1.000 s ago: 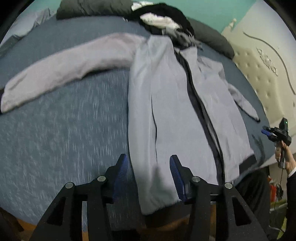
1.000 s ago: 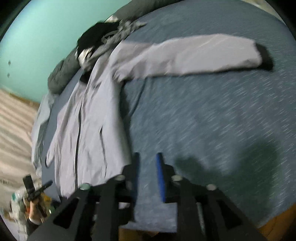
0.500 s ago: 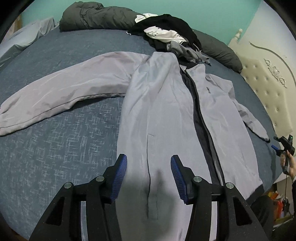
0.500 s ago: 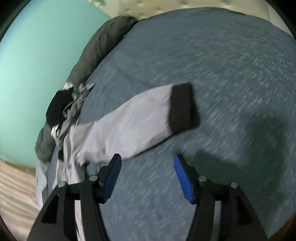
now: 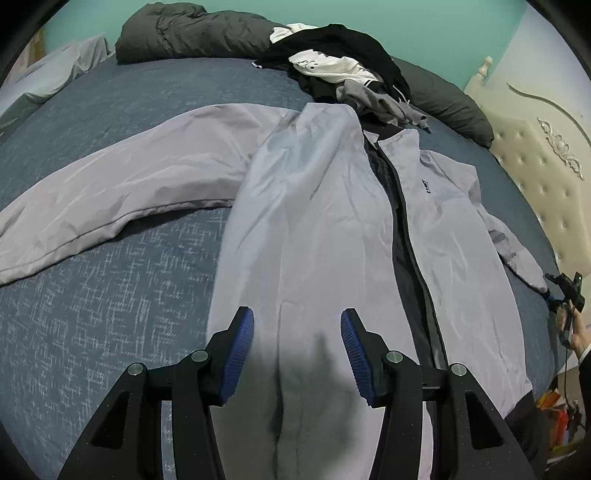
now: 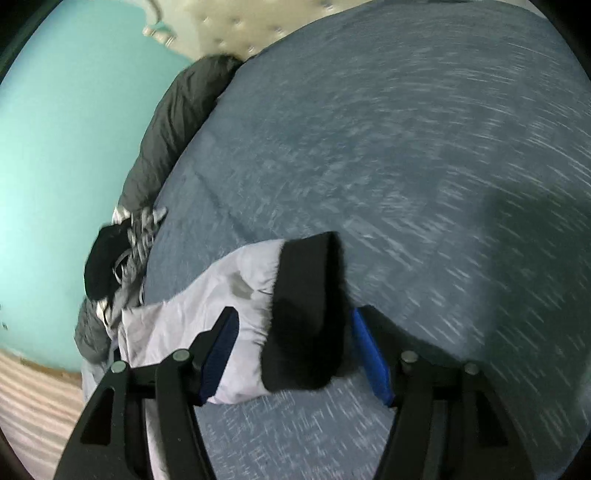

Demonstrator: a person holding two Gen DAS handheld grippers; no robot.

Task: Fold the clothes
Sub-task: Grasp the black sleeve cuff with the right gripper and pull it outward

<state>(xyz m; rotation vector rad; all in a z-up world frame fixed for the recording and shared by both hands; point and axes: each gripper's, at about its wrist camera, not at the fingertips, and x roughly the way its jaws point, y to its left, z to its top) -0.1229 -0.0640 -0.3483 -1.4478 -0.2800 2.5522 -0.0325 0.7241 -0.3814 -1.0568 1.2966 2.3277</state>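
A light grey zip jacket (image 5: 325,229) lies face up and spread flat on the blue bed (image 5: 92,295), zip open, one sleeve (image 5: 110,195) stretched out to the left. My left gripper (image 5: 297,354) is open and empty, hovering low over the jacket's lower front panel. In the right wrist view the other sleeve (image 6: 207,317) ends in a black cuff (image 6: 306,314). My right gripper (image 6: 291,350) is open, and the cuff lies between its blue pads (image 6: 369,354) without being clamped.
A pile of black, white and grey clothes (image 5: 343,70) and a dark duvet (image 5: 192,33) lie at the head of the bed. A cream tufted headboard (image 5: 546,166) stands at the right. The right-hand gripper and hand (image 5: 569,295) show at the bed's right edge.
My left gripper has moved forward over the jacket's front and lowered. My right gripper opened and swung toward the sleeve end, so the black cuff now sits between its fingers.
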